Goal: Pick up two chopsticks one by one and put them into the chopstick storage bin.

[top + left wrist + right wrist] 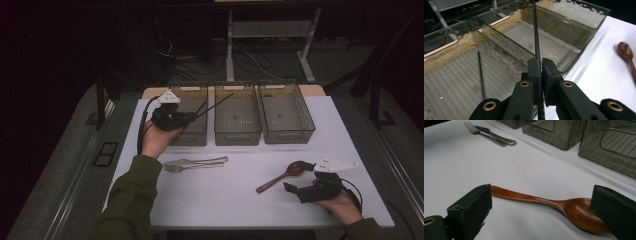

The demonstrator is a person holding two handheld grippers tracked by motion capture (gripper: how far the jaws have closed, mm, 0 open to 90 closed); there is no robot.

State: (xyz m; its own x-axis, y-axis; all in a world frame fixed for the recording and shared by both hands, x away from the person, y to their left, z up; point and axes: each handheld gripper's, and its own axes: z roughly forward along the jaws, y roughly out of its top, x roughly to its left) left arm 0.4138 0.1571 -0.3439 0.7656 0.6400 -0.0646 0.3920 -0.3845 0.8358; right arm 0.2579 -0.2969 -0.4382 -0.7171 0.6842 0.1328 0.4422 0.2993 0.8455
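While the left gripper [192, 118] is held above the near end of the left bin [196, 131], a black chopstick [536, 35] is clamped between its jaws, which are pressed tight on the thin rod. In the high view the chopstick is seen slanting up and to the right from the gripper, its far end reaching over the middle bin [237, 132]. A second black chopstick [481, 75] is seen in the left gripper view lying flat on the ribbed floor of the bin below. Three smoky transparent bins are lined up side by side at the far edge of the white table [230, 195], the right bin [287, 134] being the last of the row.

The right gripper [289, 188] is rested low on the table near its right front corner, its jaws spread wide with nothing pinched. A wooden spoon [544, 203] is laid on the table between those jaws, its bowl just beside one pad and its handle end by the other; contact cannot be told. Near the left forearm, a fork [482, 133] and a table knife [499, 138] are laid together.
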